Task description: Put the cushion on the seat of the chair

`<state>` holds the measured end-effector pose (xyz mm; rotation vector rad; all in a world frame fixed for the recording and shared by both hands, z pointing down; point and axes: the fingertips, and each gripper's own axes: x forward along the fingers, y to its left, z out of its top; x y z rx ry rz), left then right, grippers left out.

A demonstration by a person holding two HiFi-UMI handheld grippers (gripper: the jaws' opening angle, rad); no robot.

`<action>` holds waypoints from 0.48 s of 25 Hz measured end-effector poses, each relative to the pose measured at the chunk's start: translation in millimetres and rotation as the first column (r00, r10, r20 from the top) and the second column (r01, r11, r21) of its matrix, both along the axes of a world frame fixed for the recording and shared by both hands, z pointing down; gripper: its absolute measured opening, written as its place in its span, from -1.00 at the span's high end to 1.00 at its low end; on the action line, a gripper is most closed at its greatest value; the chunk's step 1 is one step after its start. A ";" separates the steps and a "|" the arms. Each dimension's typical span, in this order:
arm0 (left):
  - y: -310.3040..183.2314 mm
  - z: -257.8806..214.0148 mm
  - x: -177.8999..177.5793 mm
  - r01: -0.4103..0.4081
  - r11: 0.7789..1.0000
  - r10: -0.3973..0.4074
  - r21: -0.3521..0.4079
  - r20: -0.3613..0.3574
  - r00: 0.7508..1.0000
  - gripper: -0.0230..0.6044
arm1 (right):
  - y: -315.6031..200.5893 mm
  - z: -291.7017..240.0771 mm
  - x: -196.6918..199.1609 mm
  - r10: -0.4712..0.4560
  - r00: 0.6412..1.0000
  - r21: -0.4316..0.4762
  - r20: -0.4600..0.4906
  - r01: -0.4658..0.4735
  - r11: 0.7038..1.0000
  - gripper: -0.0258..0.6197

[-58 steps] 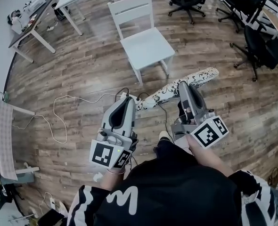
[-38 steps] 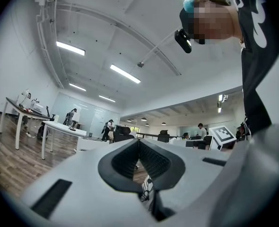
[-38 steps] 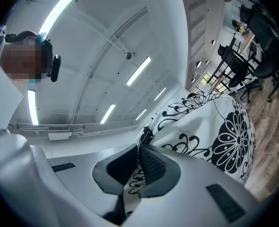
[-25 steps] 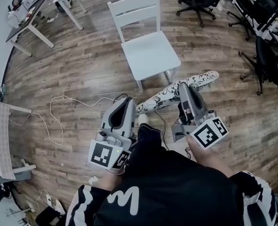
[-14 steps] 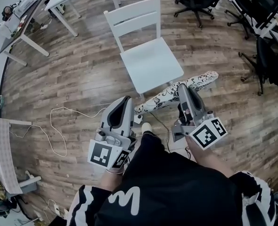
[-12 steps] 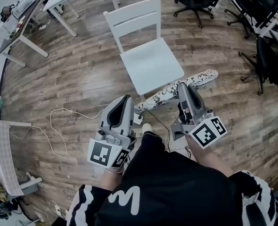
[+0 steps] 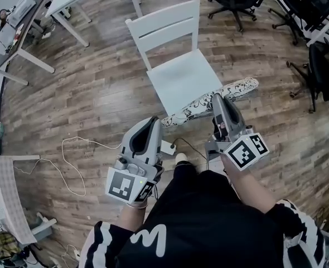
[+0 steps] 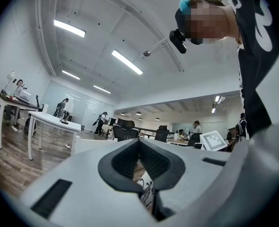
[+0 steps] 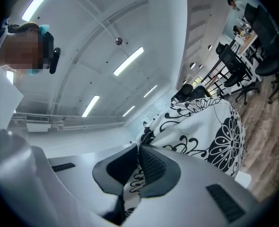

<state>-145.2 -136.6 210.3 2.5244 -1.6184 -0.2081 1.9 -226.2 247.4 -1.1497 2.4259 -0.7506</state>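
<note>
Cushion (image 7: 192,109): carried edge-on in the air, long axis running lower left to upper right, seen just at the front edge of the chair (image 7: 181,82) seat. It is pinched near one end by the left gripper (image 7: 152,120) and farther along by the right gripper (image 7: 216,97).

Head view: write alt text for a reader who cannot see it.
A person holds a floral black-and-white cushion between the left gripper and right gripper, both shut on it, at the front edge of a white chair.
</note>
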 end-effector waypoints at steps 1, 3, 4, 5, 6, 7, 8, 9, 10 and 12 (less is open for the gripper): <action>-3.9 5.2 -2.0 -0.005 1.000 0.006 -0.005 0.002 1.000 0.91 | -6.6 4.8 -4.2 0.001 1.000 0.000 -0.006 -0.001 1.000 0.84; -9.2 17.3 -4.1 -0.010 1.000 0.010 -0.017 0.003 1.000 0.91 | -17.0 16.0 -11.9 -0.007 1.000 -0.002 -0.020 0.007 1.000 0.84; -11.5 23.6 -4.7 -0.009 1.000 0.009 -0.023 0.003 1.000 0.91 | -21.8 21.6 -15.8 -0.016 1.000 -0.004 -0.025 0.016 1.000 0.84; -14.3 29.9 -5.2 -0.008 1.000 0.008 -0.029 0.002 1.000 0.91 | -26.9 26.5 -19.7 -0.027 0.999 -0.005 -0.026 0.026 1.000 0.84; -17.3 36.1 -5.7 -0.008 0.999 0.008 -0.037 0.002 1.000 0.91 | -32.1 30.7 -23.5 -0.036 0.999 -0.005 -0.025 0.036 0.999 0.84; -20.4 42.3 -6.1 -0.008 0.999 0.008 -0.045 0.001 1.000 0.91 | -37.0 34.7 -26.8 -0.044 0.999 -0.004 -0.024 0.044 0.999 0.84; -23.3 48.4 -6.5 -0.008 0.999 0.008 -0.053 -0.001 1.000 0.91 | -41.5 39.4 -29.4 -0.049 0.999 -0.003 -0.023 0.049 0.999 0.84; -25.7 54.3 -6.8 -0.007 0.998 0.007 -0.062 -0.005 1.000 0.91 | -45.6 45.3 -31.5 -0.052 0.998 -0.006 -0.022 0.051 0.999 0.84; -27.4 59.9 -7.2 -0.005 0.998 0.005 -0.067 -0.011 1.000 0.91 | -49.0 52.6 -33.3 -0.053 0.998 -0.011 -0.023 0.053 0.999 0.84; -27.5 70.7 -8.0 -0.001 0.997 0.000 -0.071 -0.020 1.000 0.91 | -52.0 69.9 -35.9 -0.053 0.998 -0.025 -0.027 0.052 0.998 0.84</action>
